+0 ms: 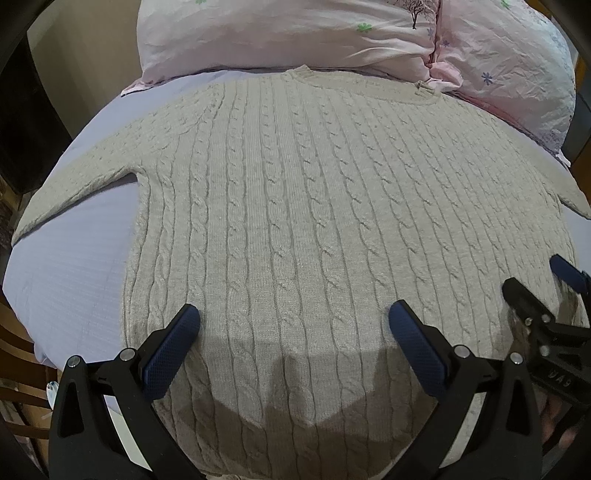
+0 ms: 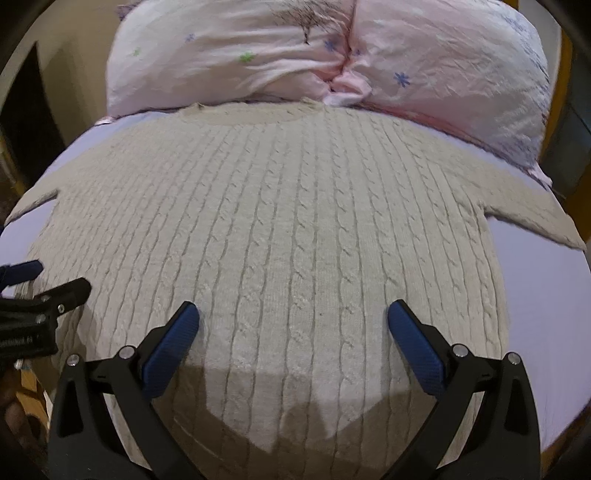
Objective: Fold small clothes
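A beige cable-knit sweater (image 1: 295, 192) lies flat and spread out on a pale lilac bed sheet (image 1: 74, 280), collar far, hem near me, sleeves out to both sides. It also fills the right wrist view (image 2: 280, 221). My left gripper (image 1: 293, 319) hovers open and empty over the hem on the left part. My right gripper (image 2: 293, 314) hovers open and empty over the hem on the right part. The right gripper also shows at the right edge of the left wrist view (image 1: 546, 295), and the left gripper shows at the left edge of the right wrist view (image 2: 40, 291).
Two pink flowered pillows (image 1: 295, 33) lie just beyond the collar, also in the right wrist view (image 2: 258, 48). The bed's left edge (image 1: 26, 332) drops off to wooden furniture and dark floor. Lilac sheet (image 2: 546, 314) shows right of the sweater.
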`<state>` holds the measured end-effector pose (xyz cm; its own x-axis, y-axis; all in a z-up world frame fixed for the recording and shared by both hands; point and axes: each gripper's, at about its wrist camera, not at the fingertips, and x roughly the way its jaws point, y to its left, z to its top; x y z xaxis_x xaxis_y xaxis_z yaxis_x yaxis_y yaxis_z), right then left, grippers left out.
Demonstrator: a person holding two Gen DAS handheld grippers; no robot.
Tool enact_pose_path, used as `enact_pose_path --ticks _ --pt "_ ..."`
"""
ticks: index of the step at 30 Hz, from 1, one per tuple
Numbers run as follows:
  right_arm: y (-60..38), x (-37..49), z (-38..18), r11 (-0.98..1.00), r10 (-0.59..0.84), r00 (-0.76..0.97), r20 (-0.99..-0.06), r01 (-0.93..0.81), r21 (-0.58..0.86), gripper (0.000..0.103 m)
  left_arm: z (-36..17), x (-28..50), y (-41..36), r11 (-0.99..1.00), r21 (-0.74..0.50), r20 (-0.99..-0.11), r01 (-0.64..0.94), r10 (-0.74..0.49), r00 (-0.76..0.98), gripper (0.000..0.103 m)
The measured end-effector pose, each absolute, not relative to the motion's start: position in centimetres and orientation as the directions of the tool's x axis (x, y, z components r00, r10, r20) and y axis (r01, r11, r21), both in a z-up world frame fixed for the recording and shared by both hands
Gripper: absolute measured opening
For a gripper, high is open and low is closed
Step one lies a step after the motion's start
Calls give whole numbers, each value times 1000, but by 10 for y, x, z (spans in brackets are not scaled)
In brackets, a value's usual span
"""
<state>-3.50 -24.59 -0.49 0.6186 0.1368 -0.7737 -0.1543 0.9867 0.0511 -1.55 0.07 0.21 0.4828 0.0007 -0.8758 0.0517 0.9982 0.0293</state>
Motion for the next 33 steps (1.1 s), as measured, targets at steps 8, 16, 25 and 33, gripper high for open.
enact_pose_path --ticks 8,16,25,33 --pt "-482 -16 36 788 -21 760 -649 412 458 68 21 -7 30 998 50 -786 33 19 618 102" --pt "-650 3 3 426 -108 672 -733 697 577 41 42 23 127 970 -234 -635 -69 -98 766 102" --pt "-662 40 -12 418 -147 653 -743 722 552 7 28 30 208 881 -406 -648 -243 -90 756 102" --pt "-466 61 129 903 -70 905 -420 236 359 6 36 9 260 819 -464 -531 -338 49 846 102"
